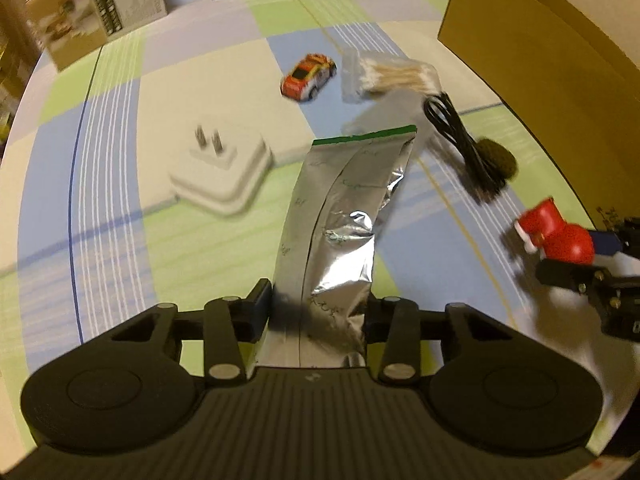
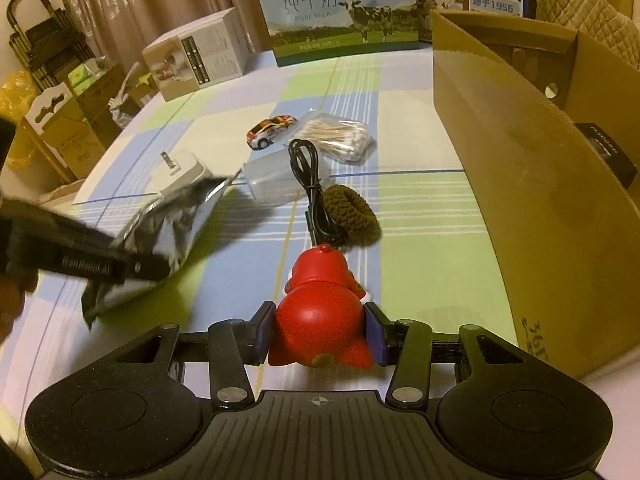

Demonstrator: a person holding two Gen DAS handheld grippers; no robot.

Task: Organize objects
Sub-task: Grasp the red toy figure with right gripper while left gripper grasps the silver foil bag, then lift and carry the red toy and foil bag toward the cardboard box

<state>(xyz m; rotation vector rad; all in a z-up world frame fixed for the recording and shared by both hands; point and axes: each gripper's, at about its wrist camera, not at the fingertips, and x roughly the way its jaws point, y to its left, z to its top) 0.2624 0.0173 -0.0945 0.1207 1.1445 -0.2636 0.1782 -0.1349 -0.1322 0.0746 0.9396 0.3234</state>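
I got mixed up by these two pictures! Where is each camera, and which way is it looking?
Left wrist: on the left gripper, looking forward over its silver pouch at the table; the right gripper shows at the right edge.
Right wrist: on the right gripper, looking past its red toy toward the cardboard box; the left gripper shows at left.
Shared: toy car, cotton swabs, black cable.

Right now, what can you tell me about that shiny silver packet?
The silver foil pouch looks like crinkled metallic film, long and flat, with a green strip along its far top edge and faint print down its back seam. The left tool grips its lower end between both fingers, so it juts forward, lifted above the checked tablecloth. In the right wrist view it tilts toward the white plug adapter. Whether it touches anything else cannot be told.
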